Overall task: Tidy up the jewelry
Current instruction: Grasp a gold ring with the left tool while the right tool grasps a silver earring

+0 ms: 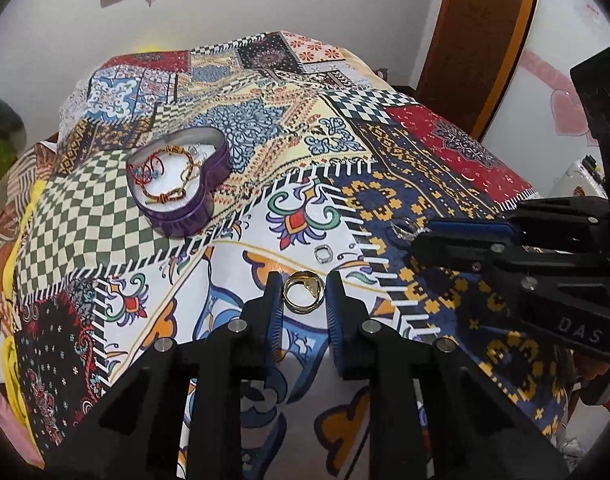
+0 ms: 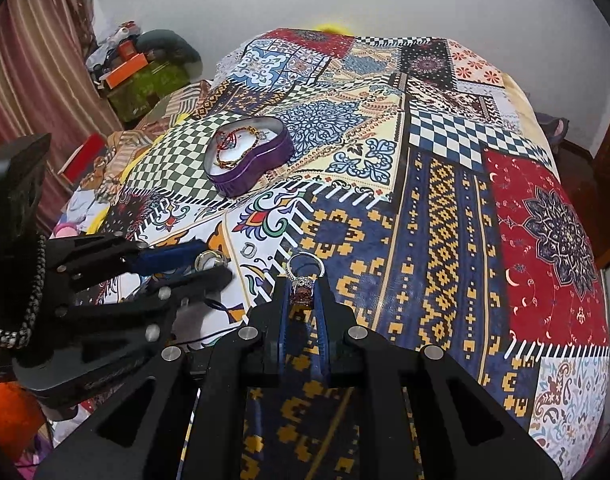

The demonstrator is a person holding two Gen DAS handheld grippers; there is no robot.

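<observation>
Both grippers are loaded at once here! The left gripper (image 1: 304,294) has its blue pads pressed to either side of a gold ring (image 1: 304,292), and in the right wrist view that ring sits clamped at its tips, so I judge the jaws clenched on it. Whether it is lifted clear of the patchwork cloth (image 1: 425,128) I cannot tell. The right gripper (image 2: 304,280) is pinched narrow on a silver ring with a dark stone (image 2: 305,276), band sticking out past the fingertips.

One piece is left loose — a small silver ring (image 1: 323,255) lying on the cloth, just beyond the left gripper's tips at twelve o'clock, between the two tools.

The destination looks to be the purple heart-shaped tin (image 1: 181,184), up at ten o'clock from the left gripper and well apart from both. It is open, with red and gold bracelets (image 1: 165,176) already lying on its white lining.

So the step in hand reads as pickup done, carry next. The next move calls for a steady lift, a swing over the tin's rim — then a gentle release low inside, so neither ring bounces out.
</observation>
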